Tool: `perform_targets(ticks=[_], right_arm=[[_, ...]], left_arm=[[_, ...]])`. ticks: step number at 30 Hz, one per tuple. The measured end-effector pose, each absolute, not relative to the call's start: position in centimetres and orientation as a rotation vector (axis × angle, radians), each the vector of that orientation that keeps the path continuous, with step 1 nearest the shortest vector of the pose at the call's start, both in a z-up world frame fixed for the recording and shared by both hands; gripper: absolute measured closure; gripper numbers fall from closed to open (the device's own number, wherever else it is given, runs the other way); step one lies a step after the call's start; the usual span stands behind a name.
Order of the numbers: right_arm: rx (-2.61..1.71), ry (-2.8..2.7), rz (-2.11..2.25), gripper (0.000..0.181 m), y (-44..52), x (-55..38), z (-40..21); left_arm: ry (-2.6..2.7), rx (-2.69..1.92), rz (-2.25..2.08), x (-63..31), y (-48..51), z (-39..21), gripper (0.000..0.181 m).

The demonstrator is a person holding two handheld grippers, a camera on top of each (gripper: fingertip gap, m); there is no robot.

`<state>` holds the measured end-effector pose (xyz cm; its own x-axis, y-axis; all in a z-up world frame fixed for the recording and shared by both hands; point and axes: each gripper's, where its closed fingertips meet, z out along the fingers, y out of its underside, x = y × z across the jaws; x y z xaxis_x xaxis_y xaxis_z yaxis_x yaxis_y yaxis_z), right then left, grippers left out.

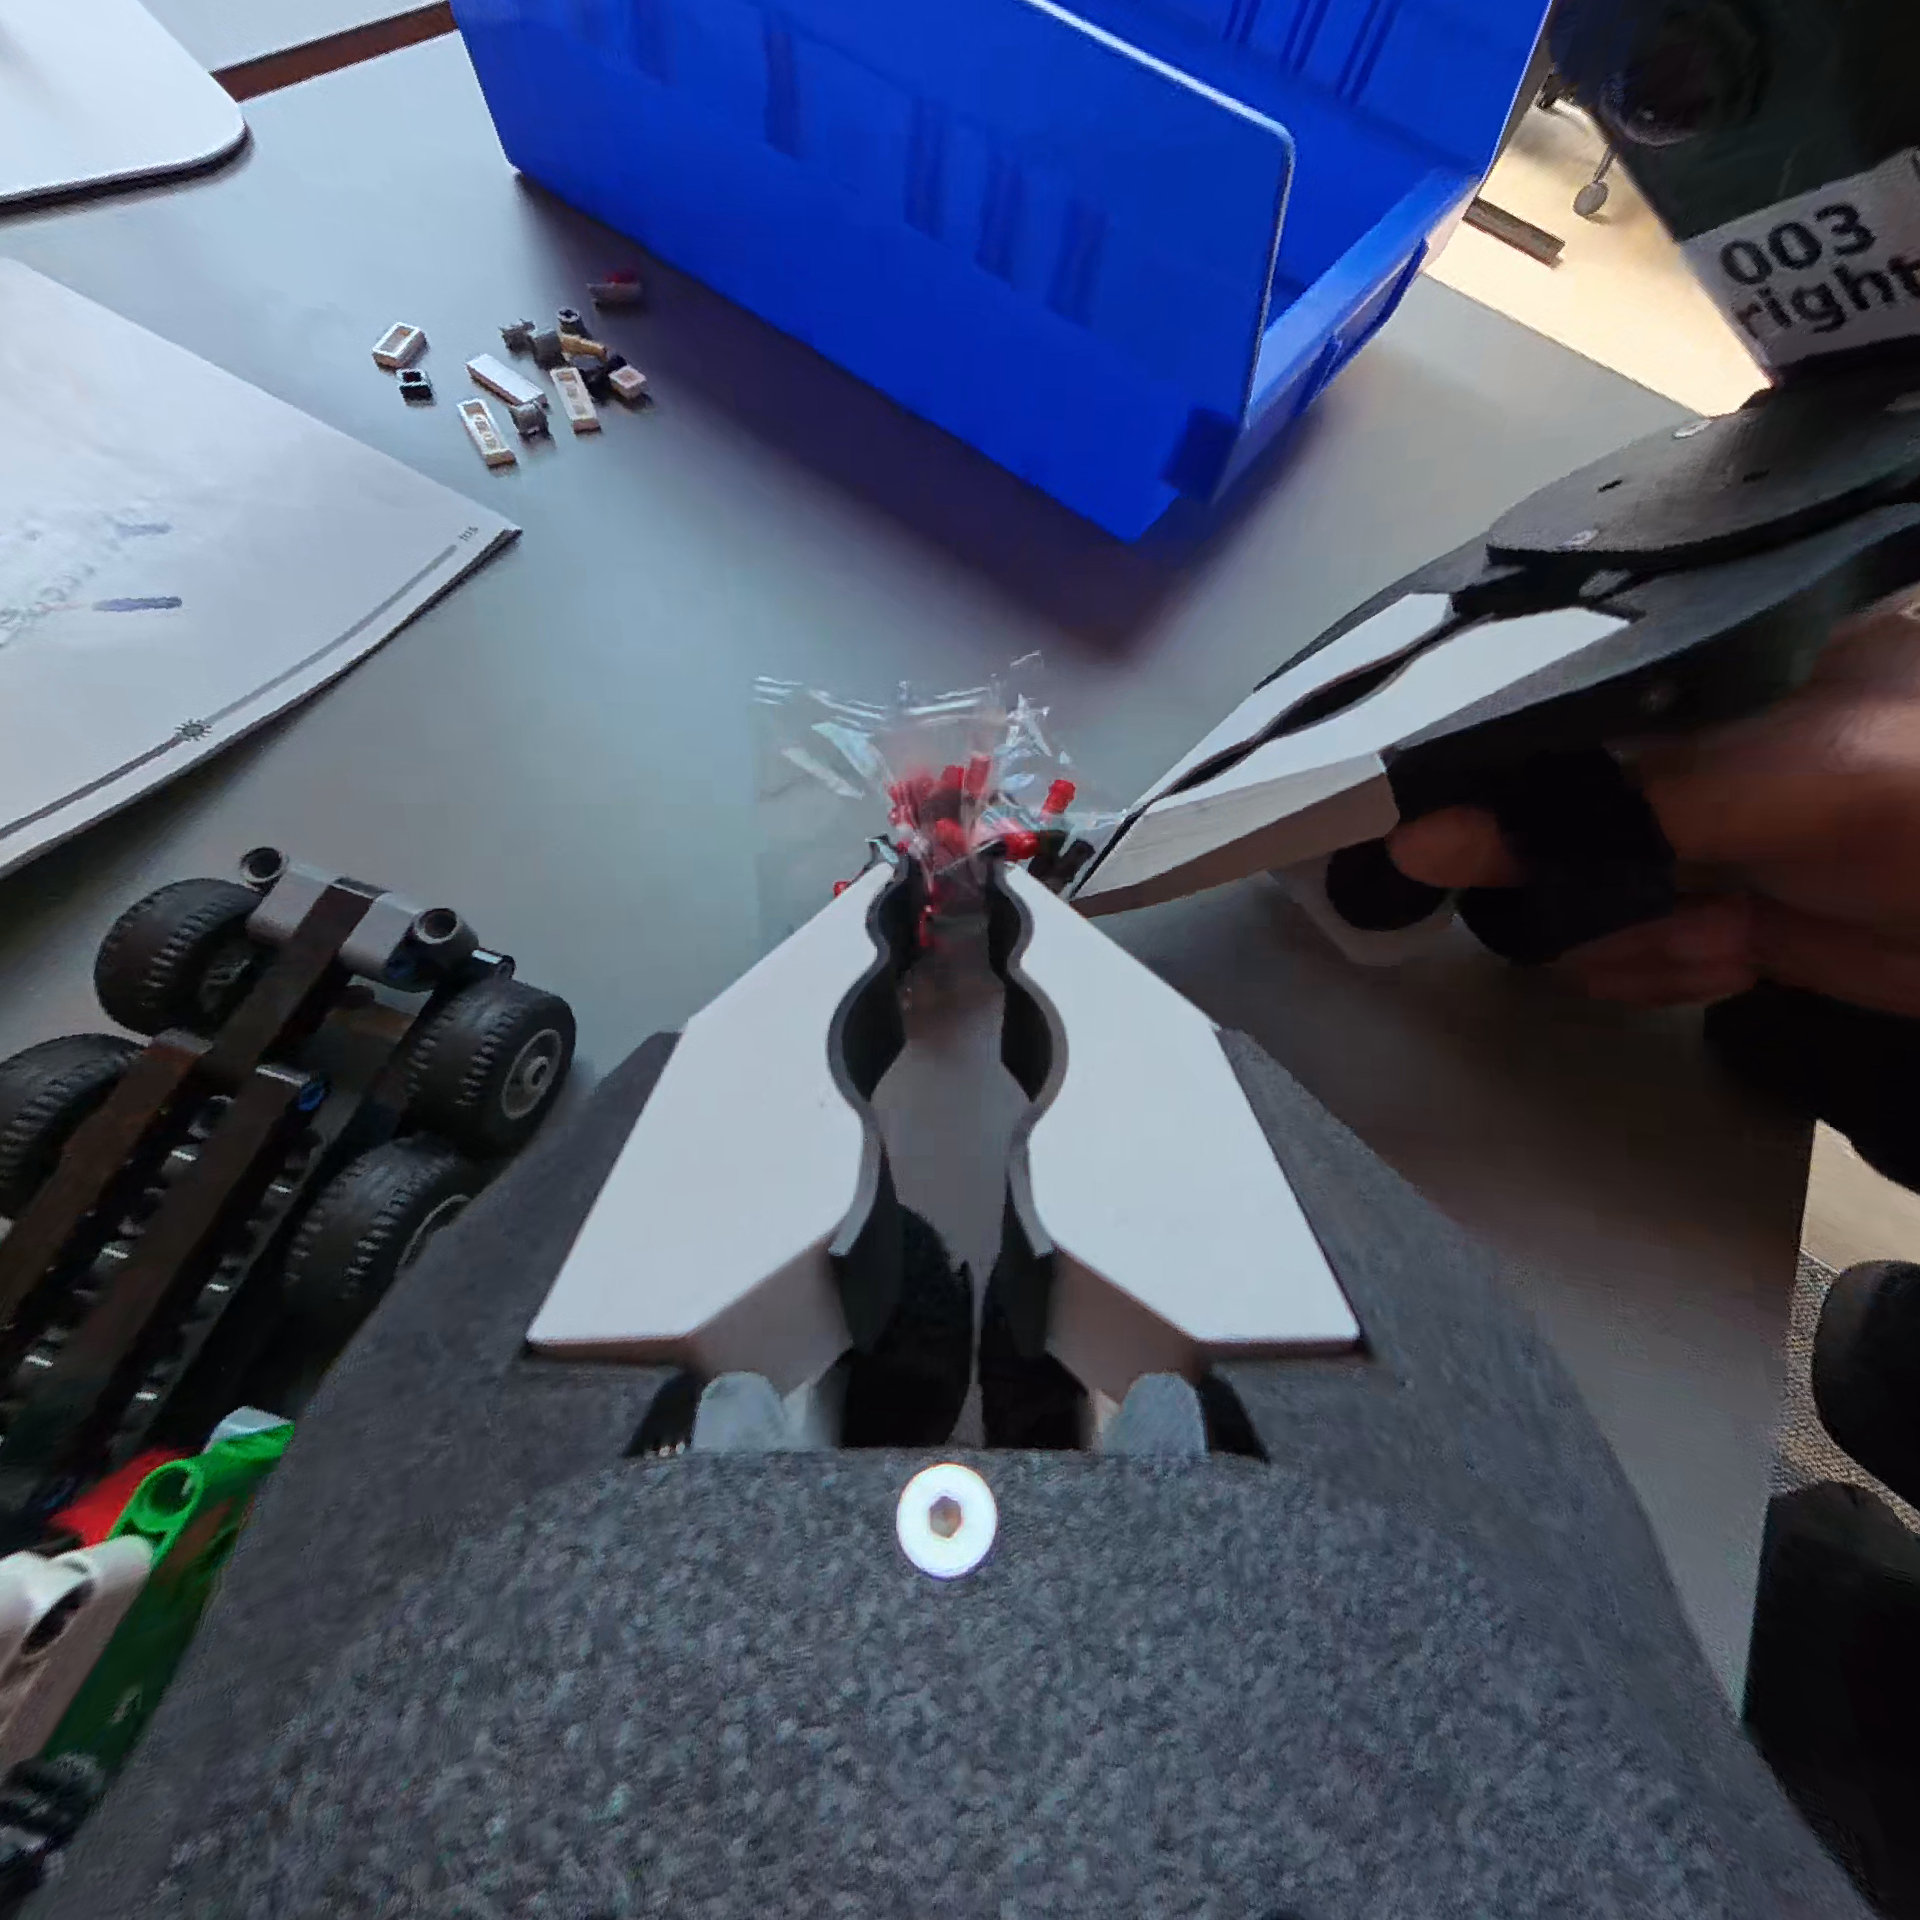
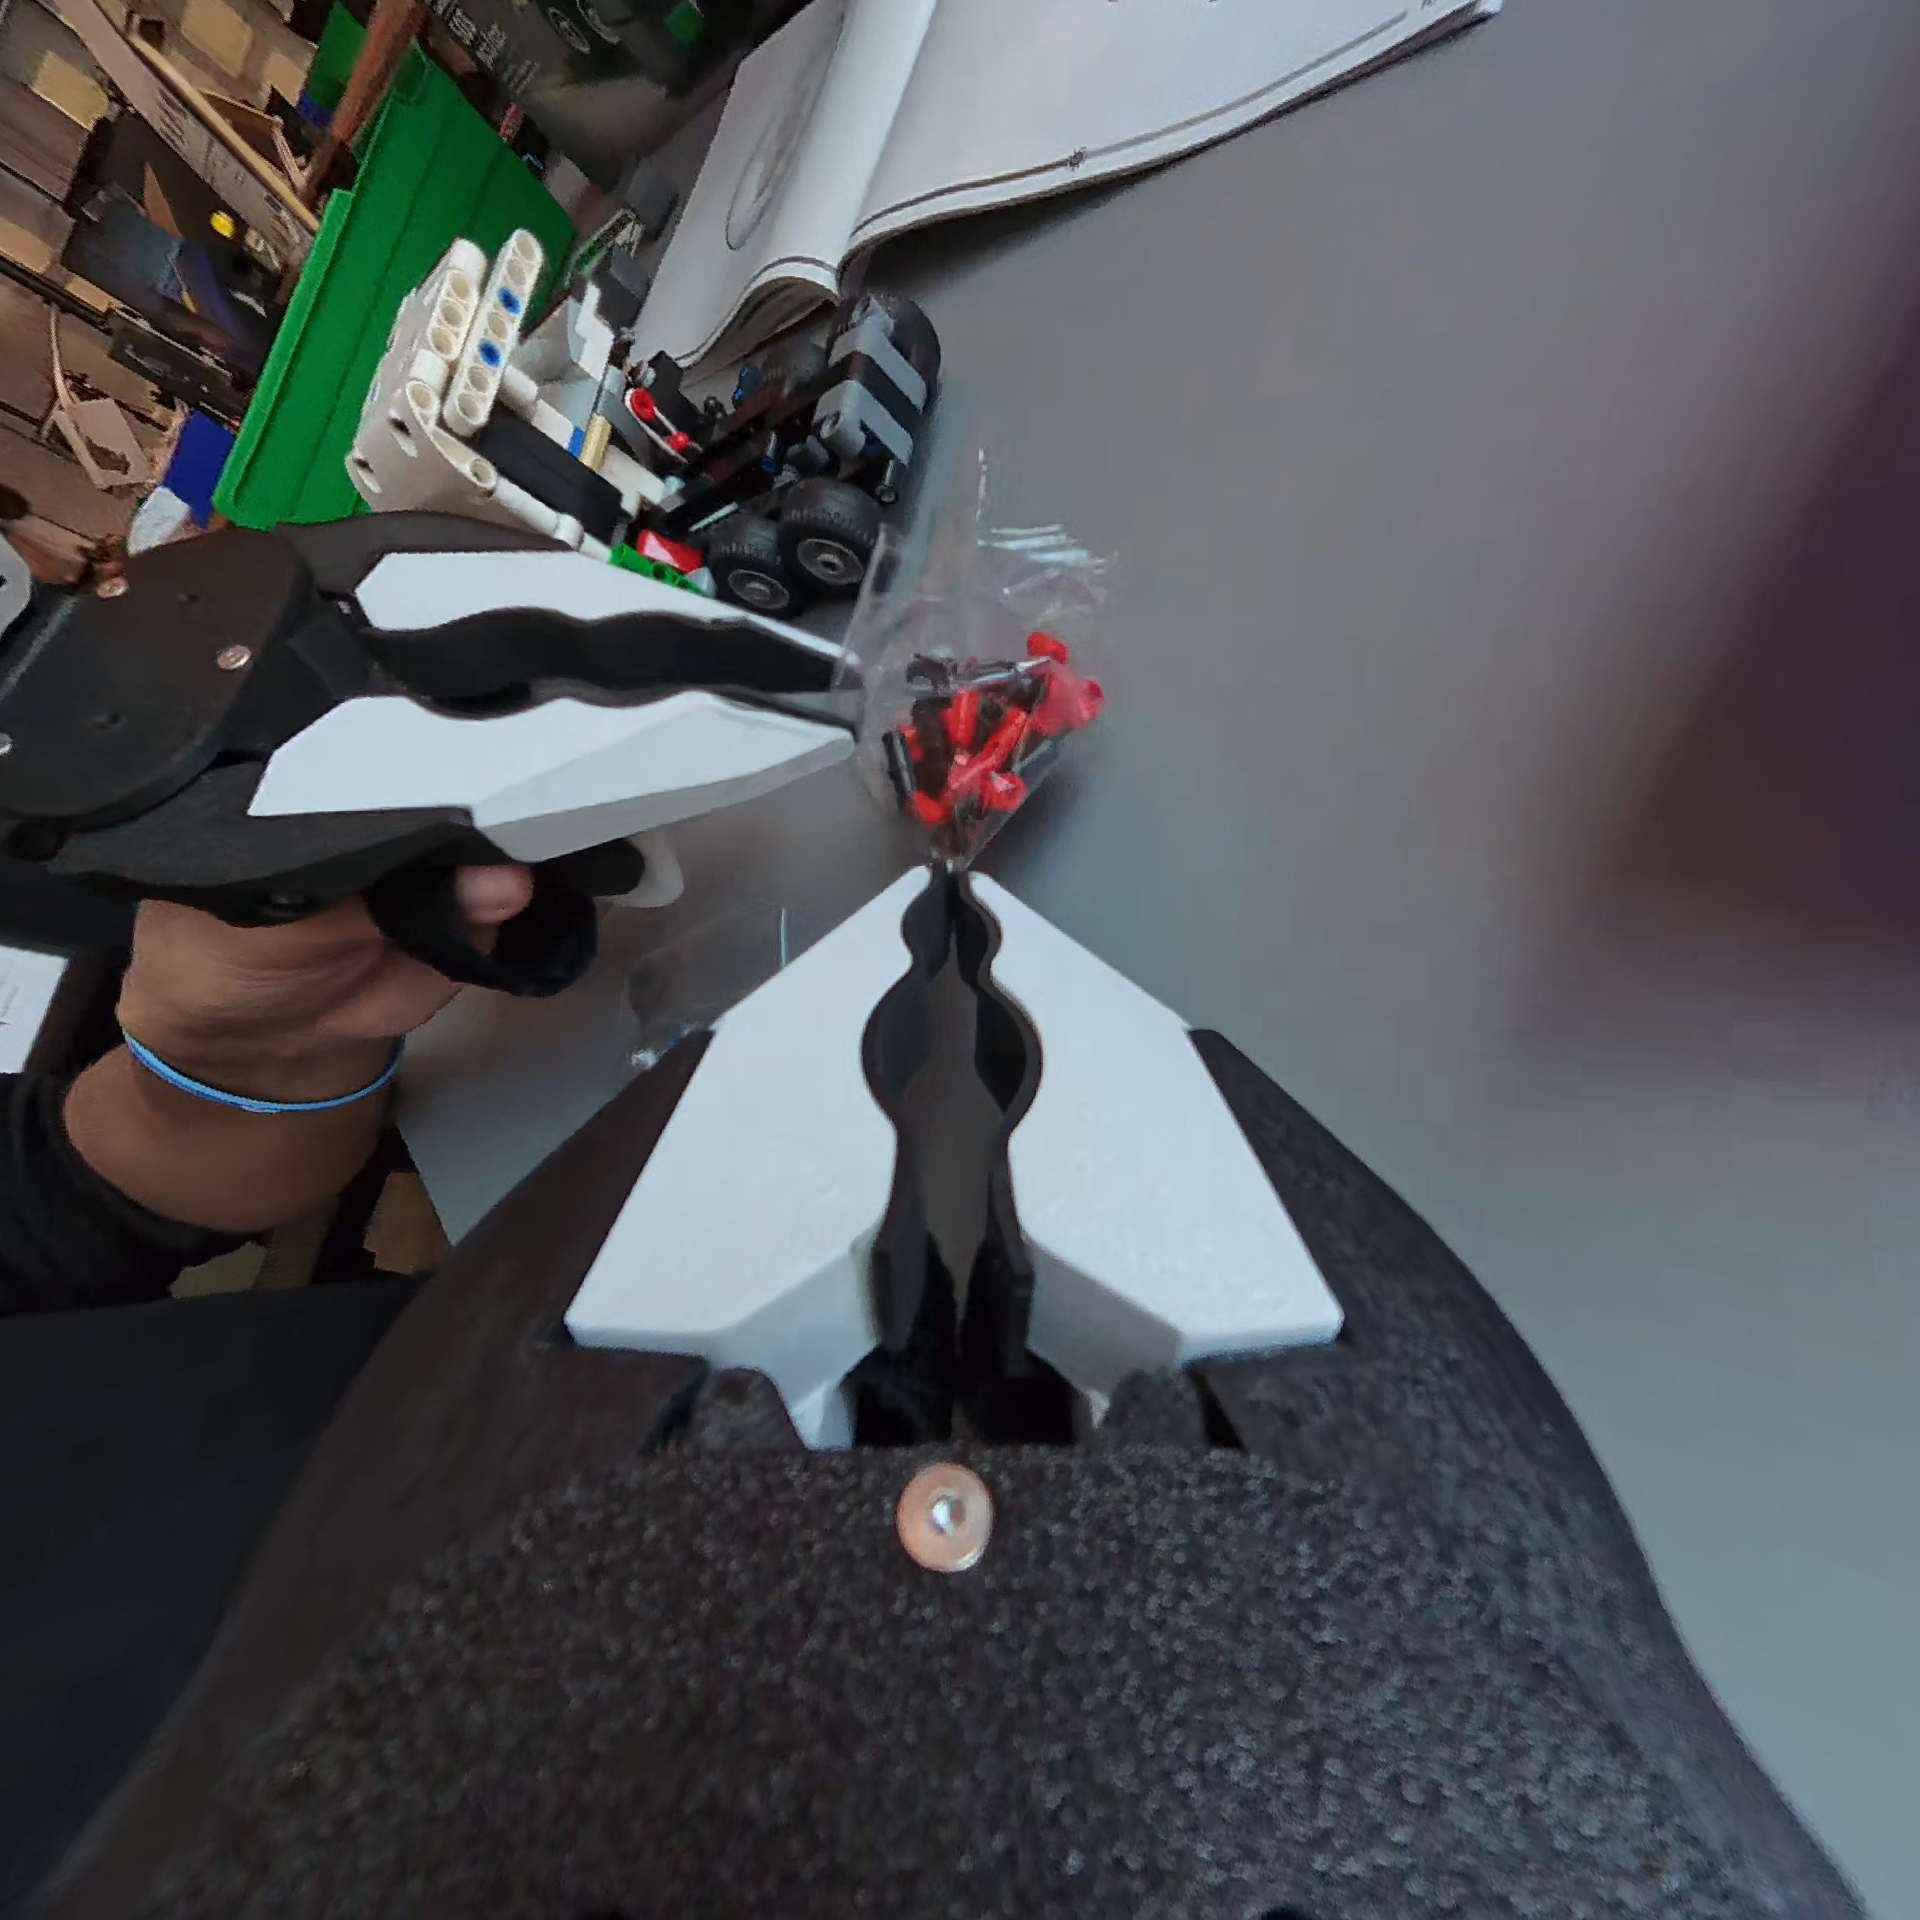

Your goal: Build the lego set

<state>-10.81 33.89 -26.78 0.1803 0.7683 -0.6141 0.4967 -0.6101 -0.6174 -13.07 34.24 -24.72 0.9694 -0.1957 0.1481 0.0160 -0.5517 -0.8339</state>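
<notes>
Mid-frame: left gripper (image 1: 943,883) and right gripper (image 2: 948,883) both pinched closed on parts bag (image 2: 977,727). Risk: film tears suddenly, pins scatter across table (image 1: 644,644).

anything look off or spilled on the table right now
Nothing is spilled. The clear bag of red and black pins is crumpled and pinched by both the left gripper and the right gripper, apparently still sealed. The loose small pieces near the blue bin lie scattered.

Clear plastic bag (image 1: 940,774) of small red and black lego pins, crumpled, lifted above grey table, pinched at two edges
</notes>
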Motion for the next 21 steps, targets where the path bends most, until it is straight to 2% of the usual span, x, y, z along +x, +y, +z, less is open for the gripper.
perform_targets(ticks=[1,3,9,17,21], right_arm=[[-2.188,-1.205,1.416,0.181,34.1,-10.8,-26.8],[-2.187,-1.205,1.423,0.181,34.4,-10.8,-26.7],[-2.187,-1.123,1.759,0.181,34.0,-11.0,-25.1],[-2.152,-1.085,2.007,0.181,33.9,-11.4,-23.6],[-2.135,-1.067,2.059,0.181,34.1,-11.6,-23.2]], left_arm=[[0.140,-2.140,-0.270,-13.2,34.1,-24.7,0.160],[0.167,-2.146,-0.238,-13.6,33.3,-24.6,0.153],[0.320,-2.109,-0.052,-14.9,30.8,-24.6,0.153],[0.805,-2.006,0.567,-16.5,32.1,-25.7,0.163],[0.983,-1.956,0.650,-15.8,32.7,-26.7,0.161]])
